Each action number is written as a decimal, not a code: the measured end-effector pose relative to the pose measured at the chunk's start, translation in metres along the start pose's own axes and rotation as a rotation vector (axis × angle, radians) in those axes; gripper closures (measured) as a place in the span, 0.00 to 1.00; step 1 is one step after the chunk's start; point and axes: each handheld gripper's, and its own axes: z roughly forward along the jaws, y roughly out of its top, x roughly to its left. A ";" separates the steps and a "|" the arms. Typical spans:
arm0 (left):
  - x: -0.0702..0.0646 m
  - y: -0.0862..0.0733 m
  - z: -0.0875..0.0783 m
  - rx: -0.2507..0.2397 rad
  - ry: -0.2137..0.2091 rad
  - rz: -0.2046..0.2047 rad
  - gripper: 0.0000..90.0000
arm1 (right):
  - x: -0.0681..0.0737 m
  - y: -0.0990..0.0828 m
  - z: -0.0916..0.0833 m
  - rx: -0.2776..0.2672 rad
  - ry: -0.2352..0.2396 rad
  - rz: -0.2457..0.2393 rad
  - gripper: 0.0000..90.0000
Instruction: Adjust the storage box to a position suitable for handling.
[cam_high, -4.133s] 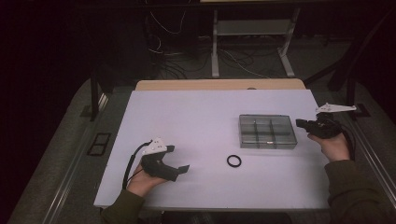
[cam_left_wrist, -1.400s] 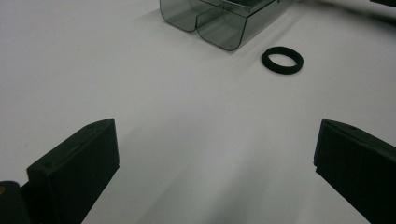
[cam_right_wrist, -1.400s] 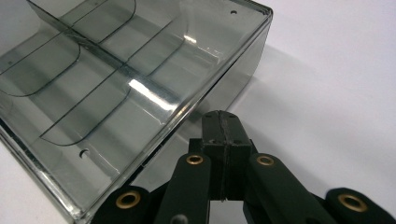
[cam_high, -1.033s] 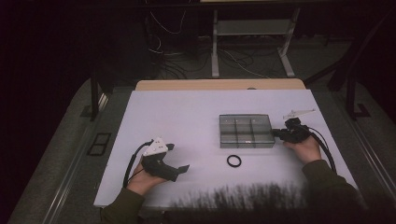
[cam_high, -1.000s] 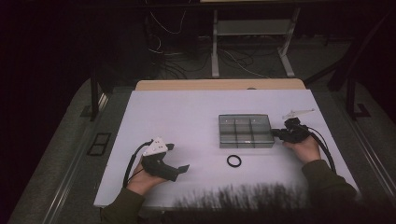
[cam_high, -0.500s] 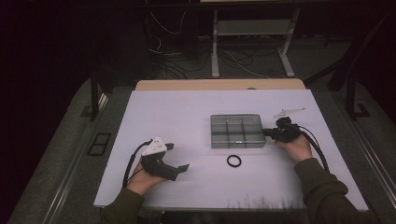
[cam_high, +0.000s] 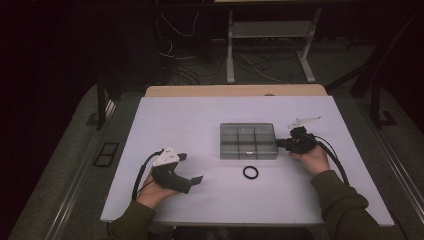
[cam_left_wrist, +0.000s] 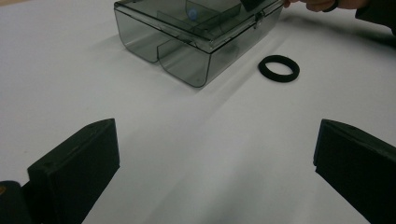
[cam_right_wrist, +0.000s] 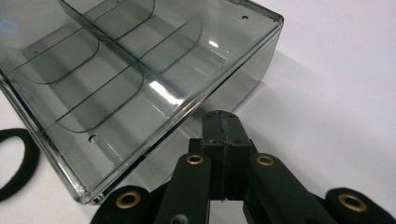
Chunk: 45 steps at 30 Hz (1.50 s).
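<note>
The high view is dim, with dark surroundings and only the white table (cam_high: 200, 125) lit. Glare spots shine on the clear box (cam_right_wrist: 140, 74) lid, which casts soft shadows; the near gripper views look slightly soft.

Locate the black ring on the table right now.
In the high view the black ring lies flat on the white table, right of centre, just in front of the clear compartment box and apart from it.

Overhead and both gripper cameras share the box (cam_high: 248, 141).

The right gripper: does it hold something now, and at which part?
Nothing is held. The right gripper is shut on itself, its tip against the side wall of the clear box.
</note>
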 end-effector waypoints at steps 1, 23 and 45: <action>0.000 0.000 0.000 0.000 0.000 0.000 0.00 | 0.001 0.001 0.001 0.002 0.005 -0.005 0.98; 0.000 0.001 0.001 -0.011 -0.010 0.005 0.00 | 0.028 0.020 0.023 -0.011 0.057 -0.052 0.98; -0.001 0.003 -0.001 -0.024 -0.016 0.014 0.00 | 0.059 0.039 0.049 -0.023 0.110 -0.107 0.98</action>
